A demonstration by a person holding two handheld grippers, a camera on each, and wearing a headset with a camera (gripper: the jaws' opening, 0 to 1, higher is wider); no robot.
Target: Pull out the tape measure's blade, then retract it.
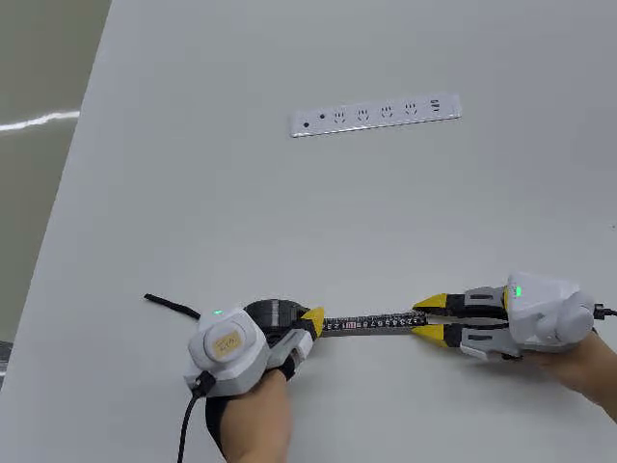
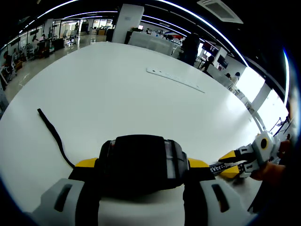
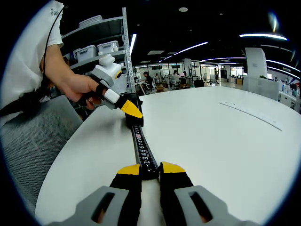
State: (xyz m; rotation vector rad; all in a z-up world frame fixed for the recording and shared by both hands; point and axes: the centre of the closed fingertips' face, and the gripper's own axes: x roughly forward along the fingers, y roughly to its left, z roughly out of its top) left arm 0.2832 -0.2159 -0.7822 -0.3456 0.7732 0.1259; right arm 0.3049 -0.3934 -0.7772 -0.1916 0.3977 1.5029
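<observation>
White table point(image 1: 241, 222), tape measure point(image 1: 275, 313), power strip point(image 1: 376, 114), shelving point(image 3: 125, 42)

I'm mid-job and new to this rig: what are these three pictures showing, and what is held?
No robot arm here: a person holds a two-jaw claw in each hand. One picture comes from a headset camera looking down; the other two from fisheye cameras riding on the claws. The left claw grips the tape measure case; the right claw pinches the blade, drawn out between them. A power strip and a black strap also lie on the white table.
</observation>
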